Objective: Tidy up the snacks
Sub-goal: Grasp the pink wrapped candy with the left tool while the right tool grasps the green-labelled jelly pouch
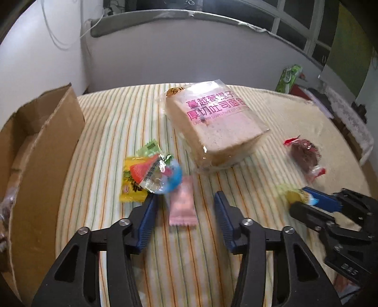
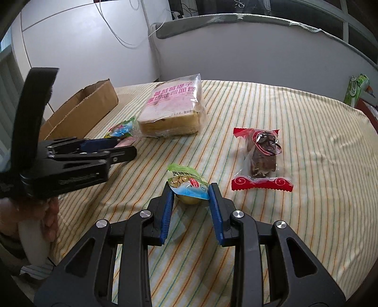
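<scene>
snacks lie scattered on the striped tabletop (image 2: 295, 113). right tongs (image 2: 191, 189) clench a light, crinkly green packet (image 2: 186, 183) across its puffy middle. left tongs (image 1: 186, 200) stand released around a soft pink sachet (image 1: 182, 205), untouched.

striped cloth (image 2: 307, 141) covers the table; white cables (image 2: 113, 33) upper left on wall; window (image 1: 295, 21) upper right
</scene>
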Demonstrator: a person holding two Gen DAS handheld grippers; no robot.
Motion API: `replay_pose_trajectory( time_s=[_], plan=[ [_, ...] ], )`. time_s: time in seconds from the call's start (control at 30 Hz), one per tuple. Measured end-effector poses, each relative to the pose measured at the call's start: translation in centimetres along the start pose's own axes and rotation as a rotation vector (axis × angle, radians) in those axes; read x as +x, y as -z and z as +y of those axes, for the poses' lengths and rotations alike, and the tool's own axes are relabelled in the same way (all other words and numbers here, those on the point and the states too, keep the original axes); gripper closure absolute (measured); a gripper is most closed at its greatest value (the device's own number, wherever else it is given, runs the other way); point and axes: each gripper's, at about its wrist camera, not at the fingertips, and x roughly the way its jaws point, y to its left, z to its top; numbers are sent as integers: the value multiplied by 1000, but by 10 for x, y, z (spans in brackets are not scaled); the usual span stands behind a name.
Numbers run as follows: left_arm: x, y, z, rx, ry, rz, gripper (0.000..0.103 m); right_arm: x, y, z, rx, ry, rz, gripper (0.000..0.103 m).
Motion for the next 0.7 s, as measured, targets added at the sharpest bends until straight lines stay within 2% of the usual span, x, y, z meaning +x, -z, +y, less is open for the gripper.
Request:
replay_pose_trajectory(
  time_s=[0.03, 0.1, 0.2, 0.37, 0.7],
  plan=[
    [1, 0, -5, 21, -18, -6, 72, -1, 1, 0, 2, 0, -2, 72],
    [0, 0, -9, 46, -31, -9, 85, -3, 1, 0, 6, 3, -5, 72],
    [-3, 2, -13, 79, -27, -7, 86, -8, 2, -1, 16, 9, -15, 72],
    [-15, 5, -17, 72, 7, -21, 86, -22, 1, 1, 21, 18, -45, 72],
    [-72, 1, -13, 61, 41, -127, 86, -66, -18, 30, -21, 54, -134, 72]
  ],
)
